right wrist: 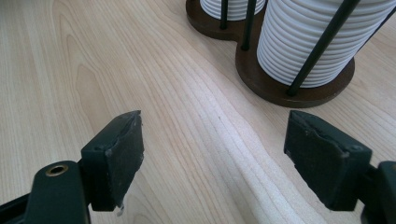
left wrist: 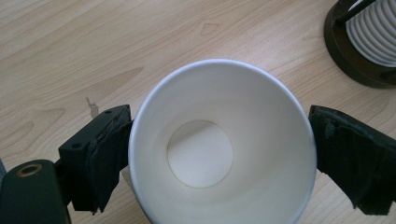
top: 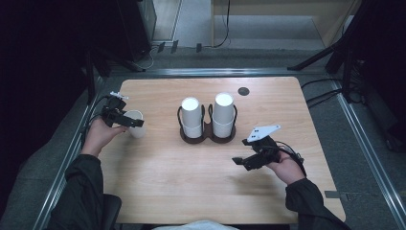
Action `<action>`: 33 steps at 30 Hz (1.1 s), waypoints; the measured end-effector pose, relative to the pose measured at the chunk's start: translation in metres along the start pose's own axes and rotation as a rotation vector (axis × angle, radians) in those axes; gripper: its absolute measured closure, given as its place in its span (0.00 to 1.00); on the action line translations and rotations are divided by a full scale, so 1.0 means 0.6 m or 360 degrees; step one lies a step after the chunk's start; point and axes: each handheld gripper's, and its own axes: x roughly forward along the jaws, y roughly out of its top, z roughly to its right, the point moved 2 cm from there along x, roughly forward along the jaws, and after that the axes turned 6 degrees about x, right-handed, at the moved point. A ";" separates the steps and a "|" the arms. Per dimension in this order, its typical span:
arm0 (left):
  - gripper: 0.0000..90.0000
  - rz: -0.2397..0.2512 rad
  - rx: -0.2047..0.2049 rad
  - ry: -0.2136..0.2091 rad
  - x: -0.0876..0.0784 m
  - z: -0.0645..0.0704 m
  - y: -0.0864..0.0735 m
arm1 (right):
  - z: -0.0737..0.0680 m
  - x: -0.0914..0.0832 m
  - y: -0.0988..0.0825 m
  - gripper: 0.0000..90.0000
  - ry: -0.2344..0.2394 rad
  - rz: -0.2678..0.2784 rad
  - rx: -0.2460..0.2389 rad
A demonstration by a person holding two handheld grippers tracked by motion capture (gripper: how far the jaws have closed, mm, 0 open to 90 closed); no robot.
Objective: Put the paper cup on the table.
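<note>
From the high view, a dark two-ringed cup holder [top: 208, 136] stood near the middle of the worktop [top: 191, 191], each ring keeping a stack of white cups upright with thin posts. Well to the left of the holder, a single white paper cup [top: 136, 122] sat with its mouth facing up. The left tongs [top: 135, 122] reached across its rim from the side away from the holder. On the holder's other side and nearer the person, the right tongs [top: 243, 162] hung over bare wood, pointing towards the holder and carrying nothing.

In the left gripper view, the paper cup [left wrist: 219, 144] lay between the two jaws, its round bottom showing deep inside. The left-hand pad [left wrist: 109, 158] met the rim, while the right-hand pad [left wrist: 350, 158] stood just off it, so the left tongs [left wrist: 219, 158] were spread wide around the cup, not clamped on it. That fitted a cup resting on the worktop on its own. A corner of the holder [left wrist: 357, 65] showed at the upper right, well apart from the cup.

In the right gripper view, the right tongs [right wrist: 212, 154] gaped wide over bare worktop [right wrist: 65, 84], nothing between the jaws. The holder's base [right wrist: 280, 88] and a ribbed cup stack [right wrist: 308, 42] stood just ahead, so this hand looked placed to go for a cup.
</note>
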 end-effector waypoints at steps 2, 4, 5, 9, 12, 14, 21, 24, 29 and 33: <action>0.10 0.0001 -0.0004 -0.0003 -0.002 0.000 0.000 | 0.000 0.000 0.000 0.22 0.0000 0.0000 -0.0003; 0.10 0.0014 -0.0017 -0.0010 -0.004 0.000 0.001 | 0.000 0.000 0.000 0.22 0.0004 0.0000 -0.0007; 0.10 0.0025 -0.0023 -0.0022 -0.005 0.001 0.002 | -0.001 0.000 0.000 0.22 0.0003 -0.0004 -0.0004; 0.10 0.0044 -0.0027 -0.0030 -0.012 0.004 0.002 | -0.001 0.001 0.001 0.22 -0.0002 -0.0010 -0.0017; 0.10 0.0053 -0.0022 -0.0019 -0.018 0.007 0.001 | 0.000 0.002 0.006 0.22 0.0006 0.0003 -0.0015; 0.10 0.0070 -0.0010 -0.0008 -0.025 0.011 0.001 | 0.000 0.005 0.008 0.22 0.0009 0.0000 -0.0020; 0.10 0.0152 -0.0029 0.0010 -0.049 0.019 0.003 | -0.004 0.014 0.013 0.22 0.0035 -0.0021 -0.0055; 0.10 0.0177 -0.0038 0.0011 -0.058 0.021 0.001 | -0.004 0.014 0.016 0.22 0.0043 -0.0023 -0.0051; 0.10 0.0236 -0.0049 -0.0018 -0.075 0.028 0.000 | -0.004 0.018 0.020 0.22 0.0052 -0.0021 -0.0060; 0.10 0.0261 -0.0054 -0.0044 -0.084 0.036 -0.001 | -0.004 0.021 0.023 0.22 0.0060 -0.0025 -0.0073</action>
